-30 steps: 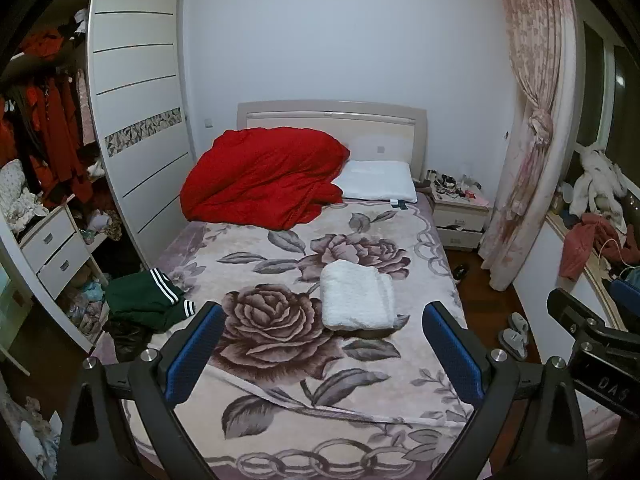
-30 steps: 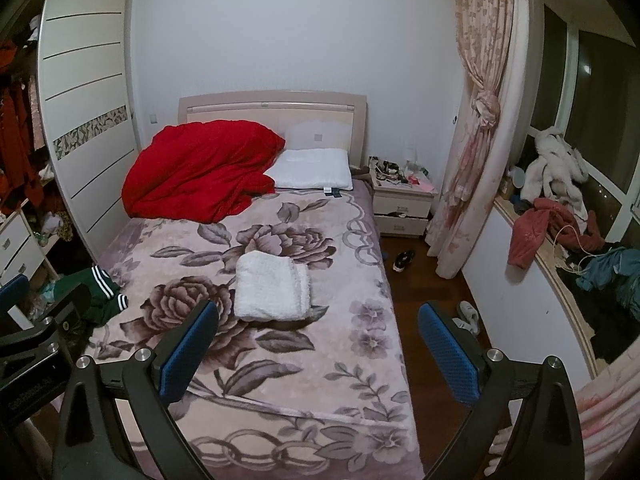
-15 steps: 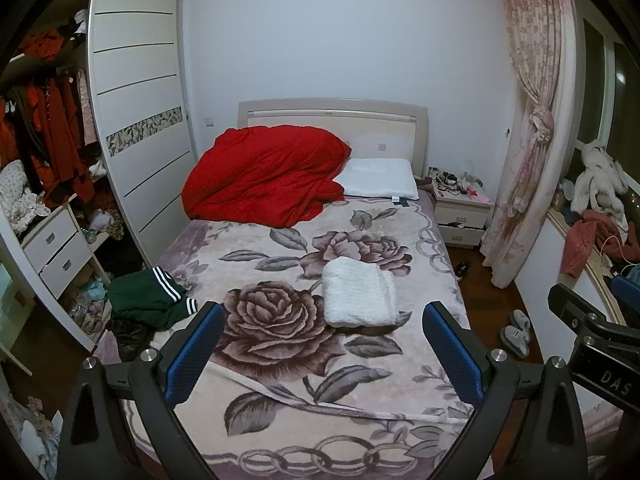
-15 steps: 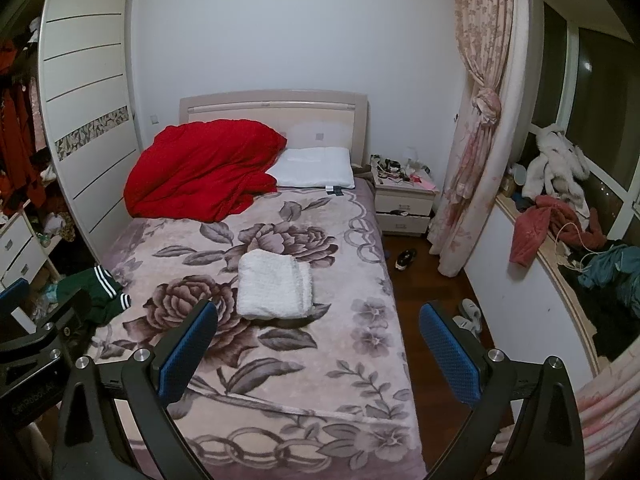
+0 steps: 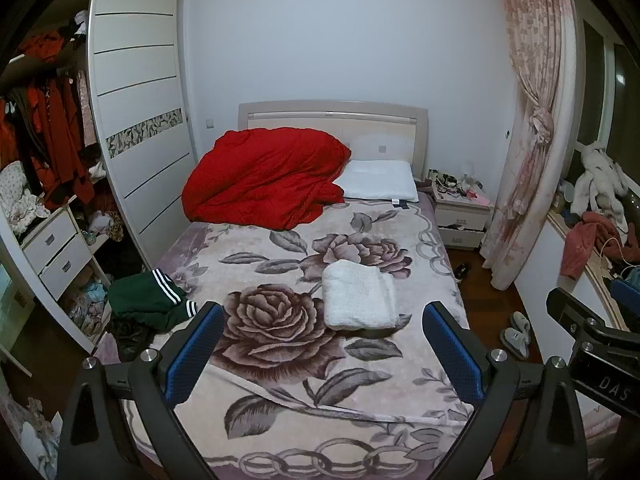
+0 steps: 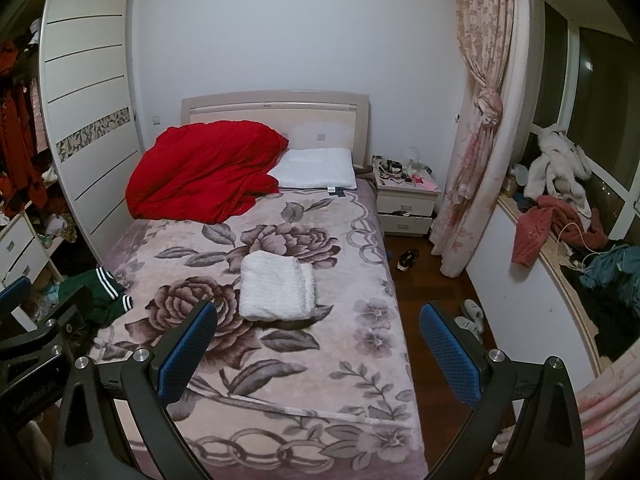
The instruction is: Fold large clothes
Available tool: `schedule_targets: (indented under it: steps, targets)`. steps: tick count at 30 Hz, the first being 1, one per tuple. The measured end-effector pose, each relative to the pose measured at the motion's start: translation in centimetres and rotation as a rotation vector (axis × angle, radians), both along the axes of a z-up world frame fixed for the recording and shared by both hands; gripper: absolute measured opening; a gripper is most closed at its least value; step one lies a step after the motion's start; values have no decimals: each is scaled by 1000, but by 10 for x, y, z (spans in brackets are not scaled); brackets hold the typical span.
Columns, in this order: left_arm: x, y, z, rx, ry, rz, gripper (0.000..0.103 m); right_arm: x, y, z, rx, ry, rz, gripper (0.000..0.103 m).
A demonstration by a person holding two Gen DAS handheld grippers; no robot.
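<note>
White garment (image 5: pixel 359 295) unmoved; both tools stay spread.

Fluffy white folded cloth (image 5: pixel 357 297), plush floral blanket (image 5: pixel 288 360), crinkly red quilt (image 5: pixel 266 180), glossy wood floor (image 6: pixel 424 304), matt blk plastic hand-held gripper (image 5: pixel 320 350) w/ textured blue pads (image 5: pixel 194 350)

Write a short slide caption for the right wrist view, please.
Open right gripper above a floral bed with a folded white garment.
</note>
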State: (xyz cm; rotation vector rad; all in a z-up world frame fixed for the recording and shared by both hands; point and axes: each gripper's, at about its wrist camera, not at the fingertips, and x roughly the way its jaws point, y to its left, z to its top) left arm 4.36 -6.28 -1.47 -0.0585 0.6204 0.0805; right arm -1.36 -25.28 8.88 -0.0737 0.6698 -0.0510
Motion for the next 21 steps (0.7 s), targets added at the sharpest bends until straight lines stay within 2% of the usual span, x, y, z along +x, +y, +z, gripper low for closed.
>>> schedule_targets:
  steps: [21]
  targets:
    - [3, 5, 6, 9, -7, 7, 101, 8, 3, 7, 4, -5, 1, 103]
